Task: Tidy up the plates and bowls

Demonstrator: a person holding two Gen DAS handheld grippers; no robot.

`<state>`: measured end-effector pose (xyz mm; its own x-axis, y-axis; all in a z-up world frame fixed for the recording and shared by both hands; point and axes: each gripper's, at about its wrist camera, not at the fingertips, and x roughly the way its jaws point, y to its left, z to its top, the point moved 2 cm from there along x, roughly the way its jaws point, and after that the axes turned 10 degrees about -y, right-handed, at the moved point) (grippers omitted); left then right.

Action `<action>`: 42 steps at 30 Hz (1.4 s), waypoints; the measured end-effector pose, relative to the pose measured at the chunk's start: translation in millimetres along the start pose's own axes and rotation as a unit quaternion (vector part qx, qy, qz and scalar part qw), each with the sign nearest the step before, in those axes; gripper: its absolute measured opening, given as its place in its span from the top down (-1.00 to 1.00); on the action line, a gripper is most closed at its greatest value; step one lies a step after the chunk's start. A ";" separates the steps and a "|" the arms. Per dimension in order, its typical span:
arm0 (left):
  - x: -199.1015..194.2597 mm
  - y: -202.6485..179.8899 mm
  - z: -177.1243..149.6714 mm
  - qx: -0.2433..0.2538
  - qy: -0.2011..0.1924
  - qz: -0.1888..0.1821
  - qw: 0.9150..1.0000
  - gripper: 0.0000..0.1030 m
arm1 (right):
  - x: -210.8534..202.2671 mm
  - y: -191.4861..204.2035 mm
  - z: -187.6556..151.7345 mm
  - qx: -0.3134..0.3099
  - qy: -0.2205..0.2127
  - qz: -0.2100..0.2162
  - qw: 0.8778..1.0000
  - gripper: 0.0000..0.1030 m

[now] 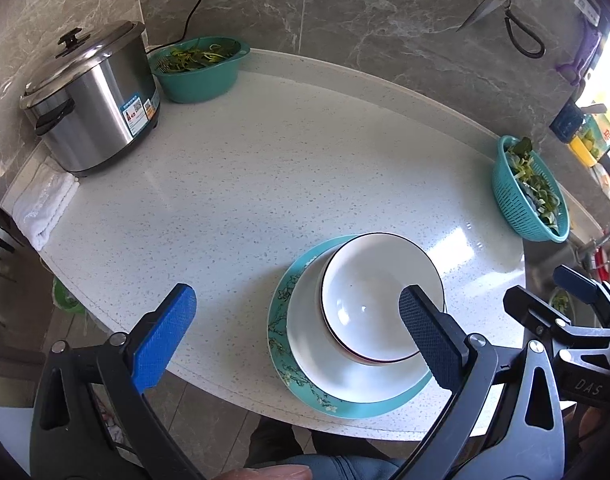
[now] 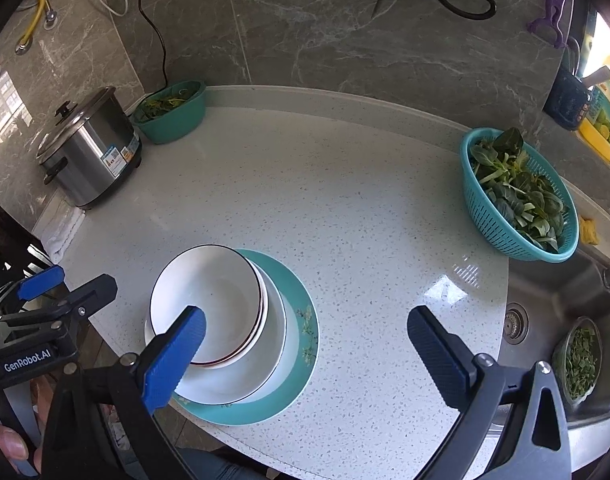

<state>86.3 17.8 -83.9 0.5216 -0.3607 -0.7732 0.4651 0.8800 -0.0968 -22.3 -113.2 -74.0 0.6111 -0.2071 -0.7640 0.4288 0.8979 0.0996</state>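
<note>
- Glazed white ceramic: top bowl [image 1: 379, 298], thin dark rim, smooth and glossy, nested in what looks like a second bowl with a reddish rim line; count below that uncertain.
- Both sit in a wider white dish [image 1: 305, 332], which rests on a teal plate [image 1: 279, 322] with a floral border. Stack is near the front edge of the speckled stone counter [image 1: 265, 184].
- Left gripper [image 1: 297, 330]: jaws spread wide, holding nothing. Stack lies just ahead, toward its right finger.
- Right gripper [image 2: 307, 344]: likewise spread and empty. Stack sits ahead toward its left finger; bare counter lies between the jaws.
- Judgement: stacking looks essentially complete. Top bowl appears slightly off-centre; if adjusting, nudge at the rim gently, since glazed surfaces slide and the stack is close to the edge.
- Farther out: steel rice cooker [image 1: 93, 100], teal basin [image 1: 201, 70] of greens far left; perforated teal colander [image 2: 517, 196] of leaves far right, beside a steel sink [image 2: 553, 320].
</note>
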 end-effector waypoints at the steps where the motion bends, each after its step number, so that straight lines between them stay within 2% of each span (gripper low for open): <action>1: 0.1 -0.3 0.1 0.000 0.001 0.002 1.000 -1.00 | 0.7 -0.1 -0.2 -0.001 0.001 -0.001 1.000 -1.00; 20: 4.8 -8.1 2.9 0.023 -0.003 0.003 1.000 -1.00 | 4.2 -0.2 -4.0 -0.004 0.009 0.005 1.000 -1.00; 42: 16.0 -9.2 -1.7 0.032 0.016 0.003 0.999 -1.00 | 5.0 -2.7 -6.3 -0.005 0.014 0.003 1.000 -1.00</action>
<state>89.2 4.5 -96.5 0.5018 -0.3440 -0.7936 0.5066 0.8606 -0.0528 -24.7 -114.3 -82.1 0.5954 -0.1904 -0.7806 0.4184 0.9029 0.0989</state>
